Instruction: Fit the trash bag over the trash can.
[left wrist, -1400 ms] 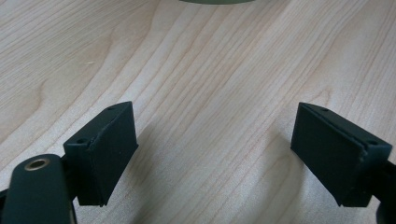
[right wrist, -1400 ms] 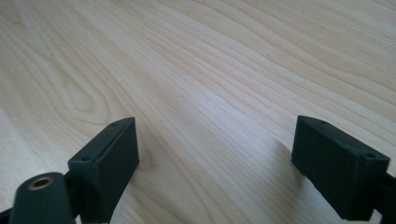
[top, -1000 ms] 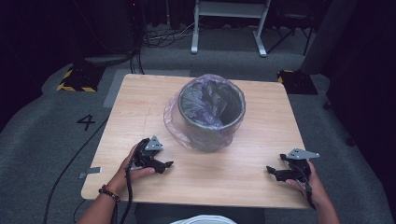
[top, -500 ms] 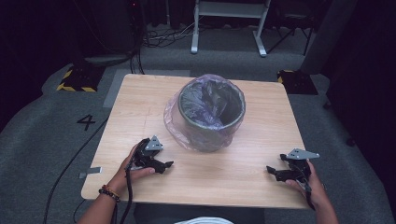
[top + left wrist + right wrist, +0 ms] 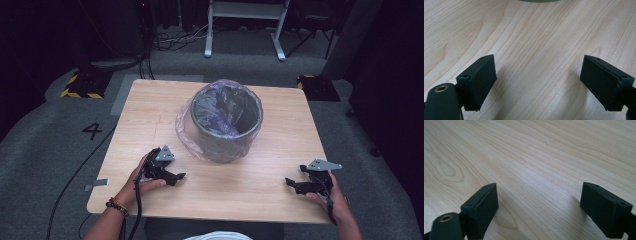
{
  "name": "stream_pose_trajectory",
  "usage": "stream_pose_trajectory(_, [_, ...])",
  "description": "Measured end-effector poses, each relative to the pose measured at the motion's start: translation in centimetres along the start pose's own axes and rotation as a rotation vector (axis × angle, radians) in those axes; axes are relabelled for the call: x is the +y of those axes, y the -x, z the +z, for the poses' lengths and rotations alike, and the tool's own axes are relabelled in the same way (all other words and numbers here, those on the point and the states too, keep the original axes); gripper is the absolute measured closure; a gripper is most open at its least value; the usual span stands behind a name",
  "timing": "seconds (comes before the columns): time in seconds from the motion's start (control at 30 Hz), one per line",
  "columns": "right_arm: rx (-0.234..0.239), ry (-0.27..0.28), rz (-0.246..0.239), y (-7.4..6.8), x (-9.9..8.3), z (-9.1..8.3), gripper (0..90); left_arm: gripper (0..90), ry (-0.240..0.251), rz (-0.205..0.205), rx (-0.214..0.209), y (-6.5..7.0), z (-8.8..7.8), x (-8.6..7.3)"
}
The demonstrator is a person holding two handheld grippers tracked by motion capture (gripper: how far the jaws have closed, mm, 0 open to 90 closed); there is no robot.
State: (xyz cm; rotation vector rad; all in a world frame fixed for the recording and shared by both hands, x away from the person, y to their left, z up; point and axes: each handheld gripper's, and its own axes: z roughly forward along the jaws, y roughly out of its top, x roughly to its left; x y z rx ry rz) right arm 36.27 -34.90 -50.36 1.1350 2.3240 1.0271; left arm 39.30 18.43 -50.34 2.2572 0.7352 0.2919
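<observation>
Grey carpet surrounds a pale wooden bench (image 5: 150, 115) in the high view, with a metal frame and cables in the dark far background and a "4" marked on the floor at the left. A grey bin (image 5: 226, 122) lined with a translucent purple bag (image 5: 186, 131) stands upright at the middle of the bench, slightly toward the far side. At the near left, the left gripper (image 5: 176, 176) rests on the wood near the bin but apart from it; at the near right, the right gripper (image 5: 291, 184) lies well apart from the bin. From the left gripper view, its black fingers (image 5: 477, 82) stand wide apart over bare wood, and the bin's lower edge (image 5: 537, 0) shows at the far top. From the right gripper view, its fingers (image 5: 481, 207) are likewise spread wide over bare wood grain, holding nothing.
</observation>
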Motion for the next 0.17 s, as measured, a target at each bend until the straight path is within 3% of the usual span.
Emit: stream_pose_trajectory(0.17, [0.0,0.0,0.0,0.0,0.0,0.0,14.8,12.9,-0.001,-0.001,0.0,0.0,0.0,0.01])
